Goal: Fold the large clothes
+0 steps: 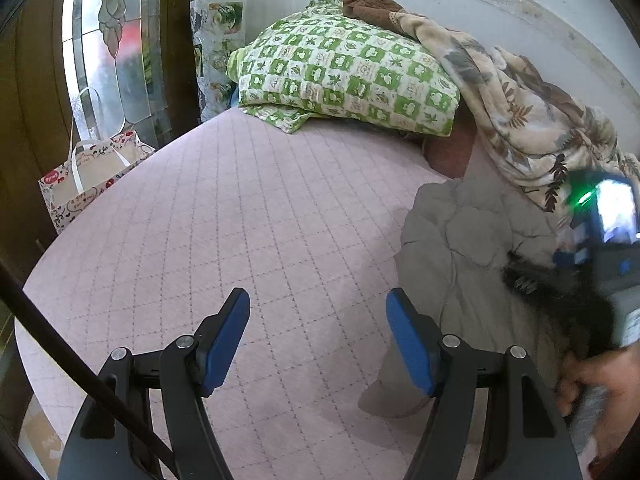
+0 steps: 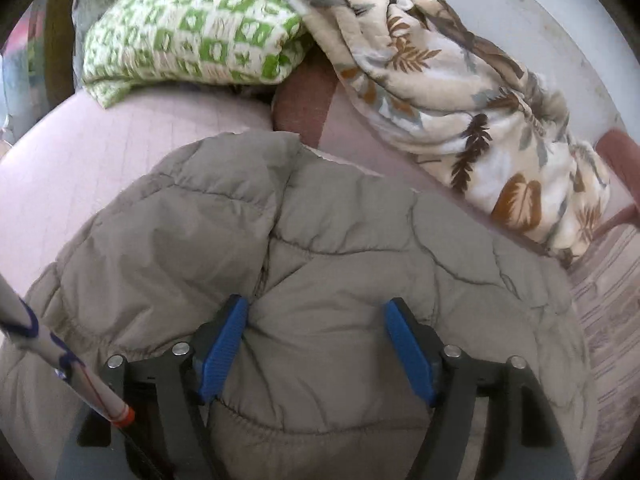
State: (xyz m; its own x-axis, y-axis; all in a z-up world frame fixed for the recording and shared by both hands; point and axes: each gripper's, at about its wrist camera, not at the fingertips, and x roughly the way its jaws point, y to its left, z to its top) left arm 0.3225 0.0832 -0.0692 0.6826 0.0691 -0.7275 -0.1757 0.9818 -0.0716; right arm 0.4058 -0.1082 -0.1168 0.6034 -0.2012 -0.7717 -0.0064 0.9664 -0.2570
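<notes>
- two grippers over a pink quilted bed (image 1: 248,208).
- left gripper (image 1: 318,336) hangs above bare bed, jaws apart, nothing between its blue pads (image 1: 224,340).
- the grey puffer jacket (image 2: 320,232) lies crumpled on the bed, just right of the left gripper in its view, below a leaf-print blanket (image 2: 460,120).
- right gripper (image 2: 316,344) is down on the jacket, jaws wide; a puffy fold bulges between the pads (image 2: 222,348), which touch it at the sides, but no firm pinch shows.
- a green checked pillow (image 1: 344,72) sits at the far end of the bed, well apart from the jacket, a brown cloth (image 1: 370,6) on top.
- a printed bag (image 1: 92,176) stands beside the bed, at left.
- the right hand (image 1: 600,392) shows blurred at the left view's edge.
</notes>
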